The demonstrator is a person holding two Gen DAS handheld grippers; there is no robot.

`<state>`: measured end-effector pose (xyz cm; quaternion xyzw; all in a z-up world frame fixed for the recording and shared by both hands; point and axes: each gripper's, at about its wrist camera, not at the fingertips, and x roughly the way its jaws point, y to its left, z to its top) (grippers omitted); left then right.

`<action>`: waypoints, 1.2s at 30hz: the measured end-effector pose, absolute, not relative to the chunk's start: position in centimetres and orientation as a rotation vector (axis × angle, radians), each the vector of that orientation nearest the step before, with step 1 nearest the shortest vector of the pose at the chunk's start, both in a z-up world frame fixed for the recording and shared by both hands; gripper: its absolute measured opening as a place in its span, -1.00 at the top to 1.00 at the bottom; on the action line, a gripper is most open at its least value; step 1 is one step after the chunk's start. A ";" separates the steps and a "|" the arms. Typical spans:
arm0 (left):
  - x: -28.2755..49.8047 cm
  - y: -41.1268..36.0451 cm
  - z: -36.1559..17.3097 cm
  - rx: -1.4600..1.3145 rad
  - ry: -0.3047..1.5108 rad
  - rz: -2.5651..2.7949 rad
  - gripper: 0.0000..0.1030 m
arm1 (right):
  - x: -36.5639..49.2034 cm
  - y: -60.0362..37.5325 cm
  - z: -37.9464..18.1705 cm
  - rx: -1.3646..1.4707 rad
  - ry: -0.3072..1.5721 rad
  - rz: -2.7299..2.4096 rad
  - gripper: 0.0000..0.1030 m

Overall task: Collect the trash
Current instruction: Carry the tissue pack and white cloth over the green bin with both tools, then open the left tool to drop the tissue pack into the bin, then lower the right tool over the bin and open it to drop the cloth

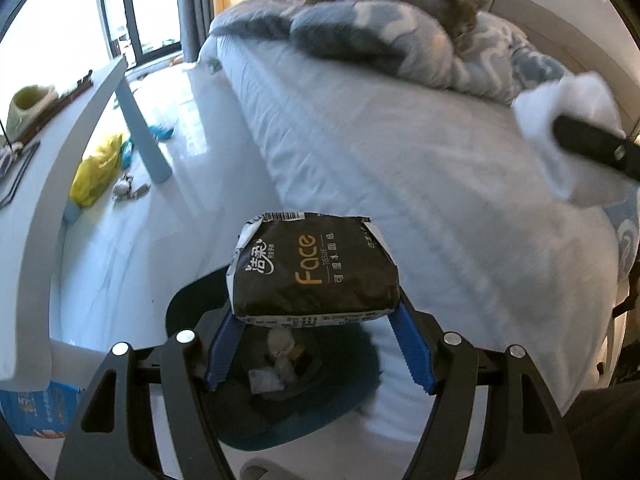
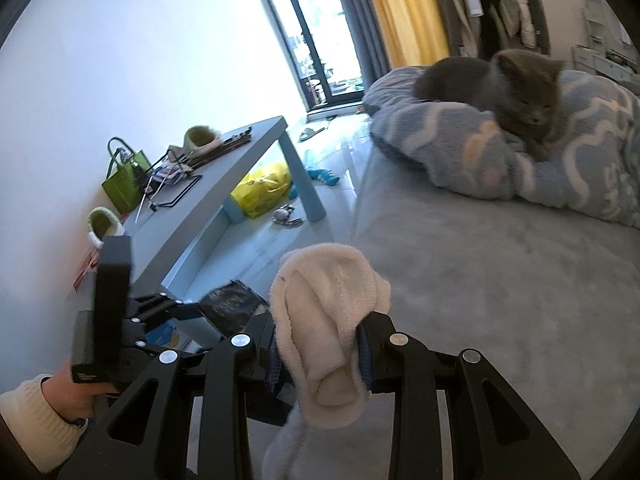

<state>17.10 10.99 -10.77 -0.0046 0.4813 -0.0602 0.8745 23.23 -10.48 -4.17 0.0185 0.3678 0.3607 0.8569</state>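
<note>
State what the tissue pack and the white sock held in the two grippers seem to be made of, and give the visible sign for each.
Tissue pack: thin plastic film, probably; its black printed skin is slightly glossy and crinkles at the sealed ends.
White sock: soft knitted fabric, likely terry or fleece; matt, with a looped, fuzzy surface, and it droops limply from the jaws.

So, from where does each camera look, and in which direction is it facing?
Left wrist: sits on the left gripper, looking down past the held tissue pack at the trash bin beside the bed; only its fingers show.
Right wrist: sits on the right gripper, which holds a white sock, facing across the bed; the person's left hand shows.
Shared: cat, low table, yellow bag.
</note>
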 end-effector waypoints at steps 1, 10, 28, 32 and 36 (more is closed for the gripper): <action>17.1 11.4 -11.2 -0.011 1.018 -0.125 -0.41 | 23.2 -9.8 -4.2 0.033 0.775 0.765 0.40; 16.8 14.6 -16.4 -0.011 1.152 -0.119 -0.41 | 22.7 -5.6 -4.5 0.008 0.796 0.815 0.40; 14.3 19.0 -18.8 -0.039 1.201 -0.147 -0.67 | 22.5 1.0 -5.2 -0.027 0.829 0.882 0.40; 13.6 20.2 -16.9 -0.050 1.139 -0.132 -0.55 | 22.5 2.4 -6.2 -0.046 0.851 0.882 0.40; 13.3 21.3 -15.0 -0.077 1.087 -0.129 -0.36 | 22.6 3.8 -7.7 -0.078 0.889 0.870 0.40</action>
